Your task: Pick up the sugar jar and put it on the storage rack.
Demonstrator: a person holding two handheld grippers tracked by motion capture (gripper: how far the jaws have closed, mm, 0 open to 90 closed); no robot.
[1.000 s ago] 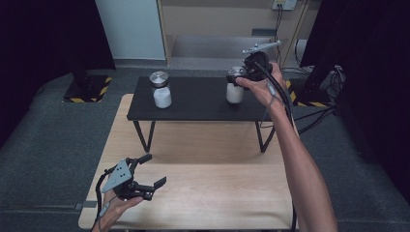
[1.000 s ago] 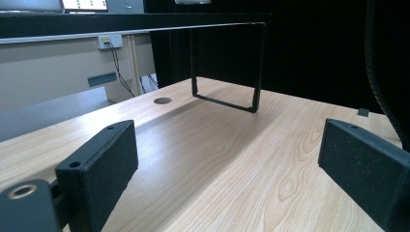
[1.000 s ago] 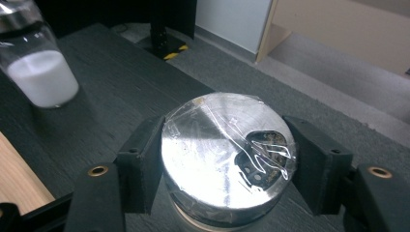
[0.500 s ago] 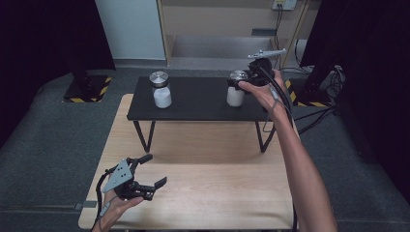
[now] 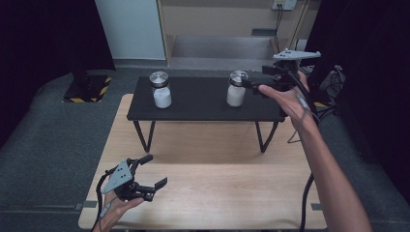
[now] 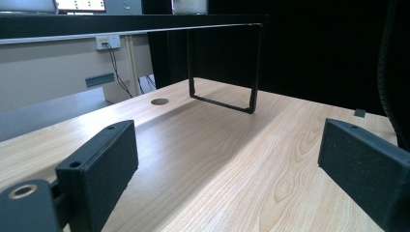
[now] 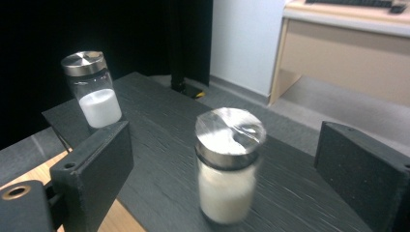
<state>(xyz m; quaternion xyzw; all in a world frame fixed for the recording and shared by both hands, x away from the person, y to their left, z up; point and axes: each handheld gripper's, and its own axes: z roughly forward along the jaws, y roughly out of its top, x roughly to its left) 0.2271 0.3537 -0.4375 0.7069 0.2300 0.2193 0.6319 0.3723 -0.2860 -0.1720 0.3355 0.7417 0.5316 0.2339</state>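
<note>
Standing upright near the right end of the black bench (image 5: pixel 193 104), the nearer jar (image 5: pixel 236 89) holds white powder under a metal lid, and the right tool (image 5: pixel 252 82) sits just beside it at lid height. That tool's jaws have just been opening; they now stand spread, and in the right gripper view the jar (image 7: pixel 227 166) stands between the two black pads without either pad pressing on it. The right hand (image 5: pixel 280 94) carries the tool from beyond the bench's right edge, and the grey plate rides on top.

A second jar (image 5: pixel 160 90) of the same kind stands upright towards the left end of the black bench, well apart from the first; the right gripper view shows it (image 7: pixel 93 89) near the far corner.

The left tool (image 5: pixel 150 170) rests low over the front left corner of the wooden bench (image 5: pixel 227 193), held in the left hand (image 5: pixel 118 205). Its jaws are spread with nothing between them, and the left gripper view looks along the bare wood grain (image 6: pixel 232 159) towards a leg frame of the black bench (image 6: pixel 222 65).
</note>
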